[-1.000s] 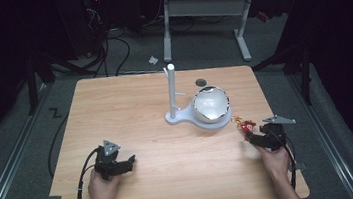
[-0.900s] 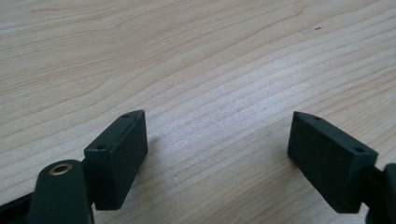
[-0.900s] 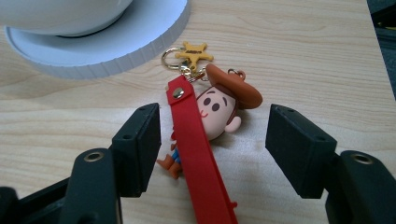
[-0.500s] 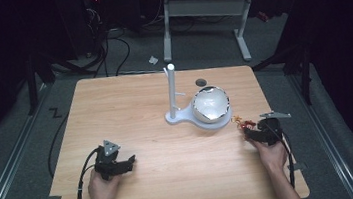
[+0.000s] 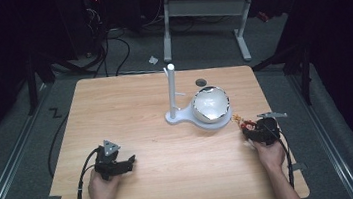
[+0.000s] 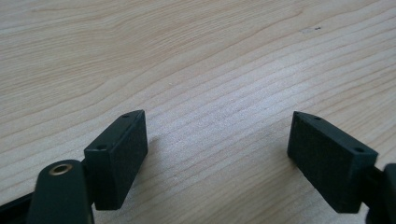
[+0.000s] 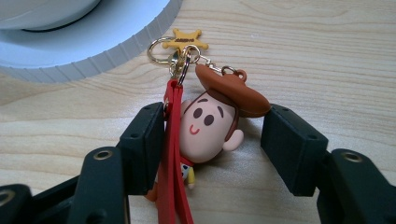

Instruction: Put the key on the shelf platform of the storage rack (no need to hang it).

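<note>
Right gripper view shows the right gripper [image 7: 212,149] with jaws spread around a cowboy keychain [image 7: 210,128] lying on the table [image 7: 327,56] just beside the white stand base [image 7: 116,42]. It looks light and rubbery, so the head seems the best hold. The left gripper [image 6: 217,154] is released, grasping nothing

A small gold star-shaped charm [image 7: 181,40] on a keychain [image 7: 205,126] carries tiny raised lettering across its middle, too small and blurred to read. No other text, label, brand, number or sign is legible on anything else here.
</note>
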`<state>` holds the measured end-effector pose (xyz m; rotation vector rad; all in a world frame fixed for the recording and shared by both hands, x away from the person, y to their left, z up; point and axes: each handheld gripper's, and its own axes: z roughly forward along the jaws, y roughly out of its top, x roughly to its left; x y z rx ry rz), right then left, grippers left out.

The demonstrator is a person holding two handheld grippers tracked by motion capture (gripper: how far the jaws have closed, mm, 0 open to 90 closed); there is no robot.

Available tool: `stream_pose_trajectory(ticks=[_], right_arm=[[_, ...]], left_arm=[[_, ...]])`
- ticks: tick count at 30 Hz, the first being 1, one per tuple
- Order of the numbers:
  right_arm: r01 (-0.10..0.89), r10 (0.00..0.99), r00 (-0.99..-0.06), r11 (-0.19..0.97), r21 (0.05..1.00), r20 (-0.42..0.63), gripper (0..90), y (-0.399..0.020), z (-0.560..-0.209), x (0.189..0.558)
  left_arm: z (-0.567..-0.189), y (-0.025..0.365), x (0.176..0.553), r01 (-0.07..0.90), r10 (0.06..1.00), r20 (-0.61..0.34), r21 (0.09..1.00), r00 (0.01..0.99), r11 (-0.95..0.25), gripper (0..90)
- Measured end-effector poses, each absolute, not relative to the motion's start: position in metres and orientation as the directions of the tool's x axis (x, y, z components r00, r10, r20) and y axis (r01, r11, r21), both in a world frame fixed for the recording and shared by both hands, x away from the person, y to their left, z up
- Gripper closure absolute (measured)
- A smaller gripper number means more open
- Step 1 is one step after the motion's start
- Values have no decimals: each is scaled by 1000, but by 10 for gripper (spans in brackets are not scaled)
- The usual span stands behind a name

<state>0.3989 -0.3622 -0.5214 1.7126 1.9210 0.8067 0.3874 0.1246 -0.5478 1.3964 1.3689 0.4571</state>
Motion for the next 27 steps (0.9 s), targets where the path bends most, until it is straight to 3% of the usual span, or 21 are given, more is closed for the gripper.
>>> stream_pose_trajectory(ticks=[27], right_arm=[[700, 987, -158, 86, 709, 37, 449, -365, -520, 395]], left_arm=[[-548, 125, 387, 468, 881, -393, 851, 264, 239, 204]])
